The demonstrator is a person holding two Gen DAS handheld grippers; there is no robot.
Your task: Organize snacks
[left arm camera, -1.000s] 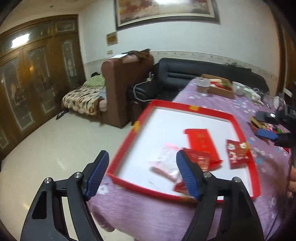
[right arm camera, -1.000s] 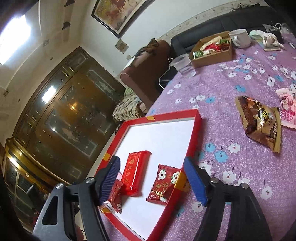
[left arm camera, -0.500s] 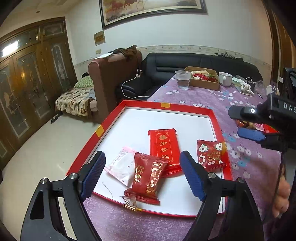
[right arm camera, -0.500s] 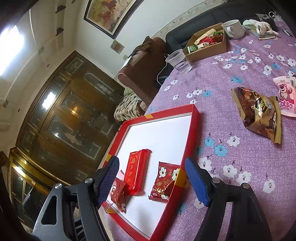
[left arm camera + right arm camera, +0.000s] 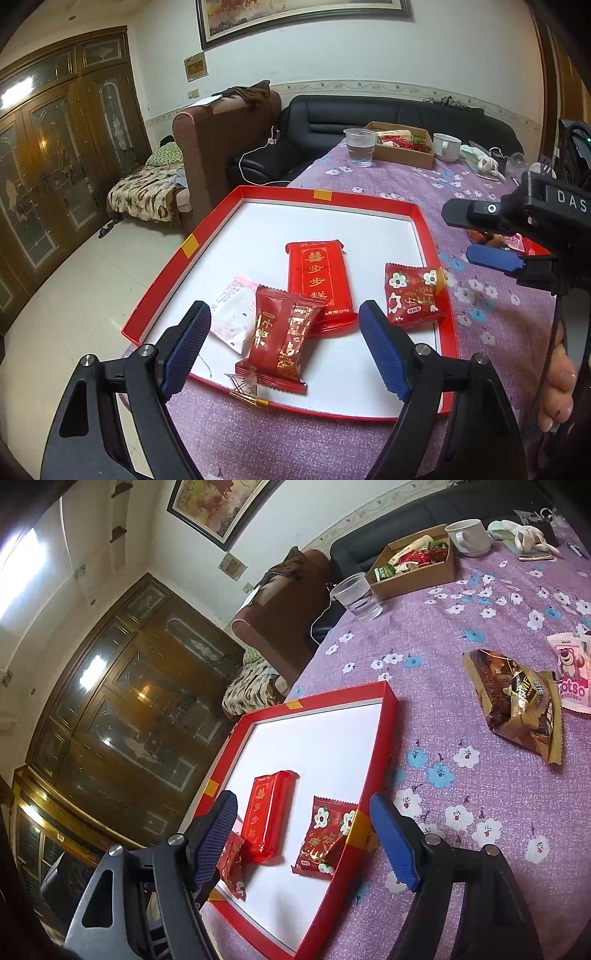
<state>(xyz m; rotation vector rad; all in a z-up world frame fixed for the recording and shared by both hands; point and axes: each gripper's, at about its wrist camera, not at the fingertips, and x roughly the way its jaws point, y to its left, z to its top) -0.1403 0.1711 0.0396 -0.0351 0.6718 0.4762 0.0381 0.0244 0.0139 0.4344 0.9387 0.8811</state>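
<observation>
- Left gripper: jaws wide, holding nothing; dark red packet lies between them in red tray
- Right gripper: jaws wide, holding nothing; flowered packet between them

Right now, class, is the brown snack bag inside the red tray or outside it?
Outside. The brown snack bag lies on the purple tablecloth, apart from the red tray.

Two wrist views, both close over the same red tray

The left wrist camera looks level-on past its spread jaws at the red tray just ahead, sofa beyond. The right wrist camera, rolled sideways, looks from the tray's right edge, which runs between its jaws. Both share the long red packet and paper cup.
</observation>
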